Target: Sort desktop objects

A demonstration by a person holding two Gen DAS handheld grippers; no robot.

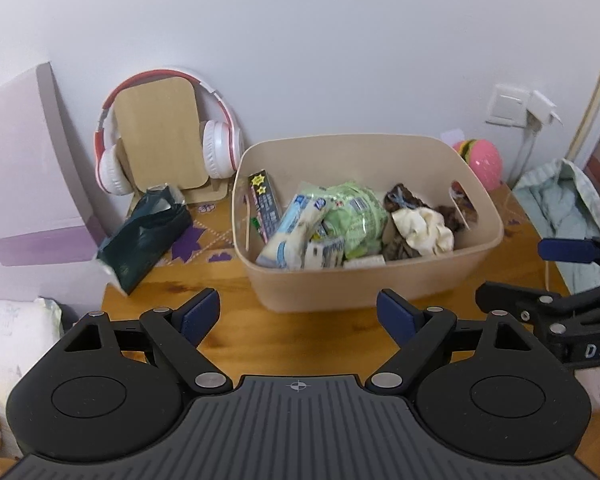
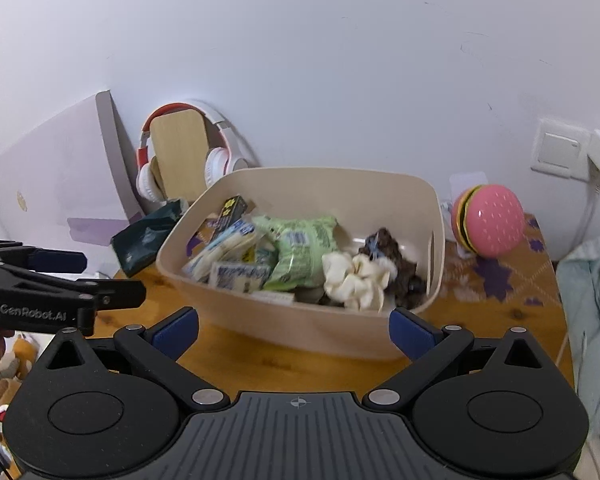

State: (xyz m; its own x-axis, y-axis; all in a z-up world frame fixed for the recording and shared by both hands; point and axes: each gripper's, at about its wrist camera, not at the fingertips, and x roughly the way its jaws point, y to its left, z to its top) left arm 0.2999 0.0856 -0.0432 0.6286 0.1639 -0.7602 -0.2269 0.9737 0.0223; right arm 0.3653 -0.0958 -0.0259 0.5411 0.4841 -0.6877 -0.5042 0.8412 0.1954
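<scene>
Both claws, left claw [image 1: 299,314] and right claw [image 2: 294,330], gape wide and empty; the crumpled dark green foil pouch [image 1: 146,238] lies on the wooden tabletop [image 1: 228,284] at the left claw's eleven o'clock, its long axis slanting toward one o'clock, beside the beige plastic bin [image 1: 380,284].

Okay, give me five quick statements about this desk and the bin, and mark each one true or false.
1. The beige bin holds snack packets and scrunchies. True.
2. The headphones lie inside the bin. False: they hang on a wooden stand against the wall, left of the bin.
3. Both grippers are empty. True: the left gripper and right gripper stand open with nothing between the pads.
4. The dark green pouch is in the bin. False: it lies on the desk, left of the bin.
5. The burger-shaped pink toy sits left of the headphones. False: it stands on the desk to the right of the bin.
</scene>
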